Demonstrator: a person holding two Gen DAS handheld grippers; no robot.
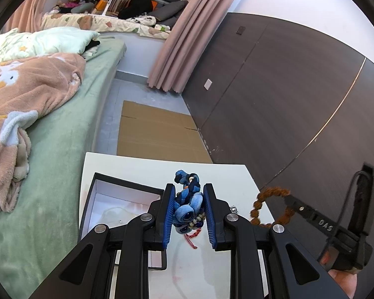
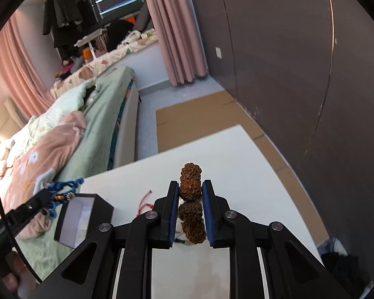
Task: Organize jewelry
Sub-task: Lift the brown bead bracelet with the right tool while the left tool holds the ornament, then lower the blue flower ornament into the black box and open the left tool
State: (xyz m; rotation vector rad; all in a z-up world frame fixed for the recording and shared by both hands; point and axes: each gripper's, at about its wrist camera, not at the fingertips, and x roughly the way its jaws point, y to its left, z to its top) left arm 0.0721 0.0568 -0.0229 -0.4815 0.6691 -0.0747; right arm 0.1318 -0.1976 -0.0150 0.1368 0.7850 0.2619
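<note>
Bracelets (image 2: 190, 199) in both tilted-down grippers

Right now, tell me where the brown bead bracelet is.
The brown bead bracelet is clamped in the right gripper, above the white table, right of the open black box.

— Where is there room on the white table (image 2: 249, 164)?
— Its far right corner lies bare before me. The open black box (image 1: 127, 186) blocks the left edge; a red cord (image 2: 144, 203) lies mid-table.
</note>
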